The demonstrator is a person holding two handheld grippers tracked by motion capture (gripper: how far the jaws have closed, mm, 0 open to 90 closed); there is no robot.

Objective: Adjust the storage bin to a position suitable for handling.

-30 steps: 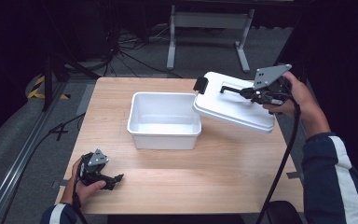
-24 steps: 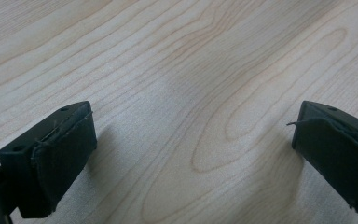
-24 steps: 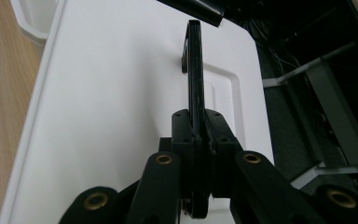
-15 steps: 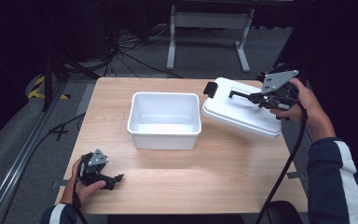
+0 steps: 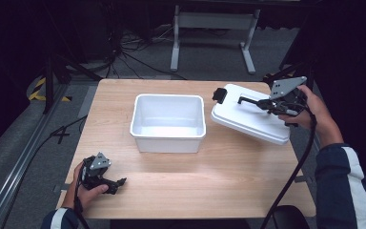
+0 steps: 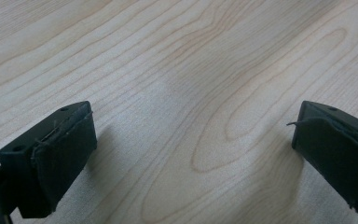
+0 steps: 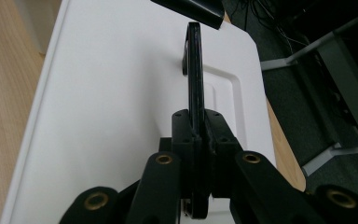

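In the high view, a light wooden table (image 5: 195,191) fills the middle of the frame, and an open, empty white rectangular plastic tub (image 5: 168,122) sits just above its centre. To the right of the tub, apart from it, a flat white rectangular plastic lid (image 5: 248,121) with a black clip at its upper left corner hangs tilted over the table's right side, its left end higher, carried by its thin black handle (image 5: 250,101) in the right gripper (image 5: 271,104), which a hand in a dark sleeve with a white stripe holds at the right edge of the frame. At the lower left corner of the table the left gripper (image 5: 114,183) rests low by the table edge in the other hand, well apart from the tub. Beyond the table, at the top of the frame, lie dark floor, cables and a grey metal stand (image 5: 213,33). The left gripper view adds what the high view is too small to show: its two black padded jaws stand wide apart at the frame's lower corners, with bare wood grain between them. The right gripper view shows the jaws pinched tight on the upright black handle (image 7: 194,74), with the smooth white lid (image 7: 112,102) spreading beneath, a shallow raised panel around the handle's foot, and wood at the left edge.
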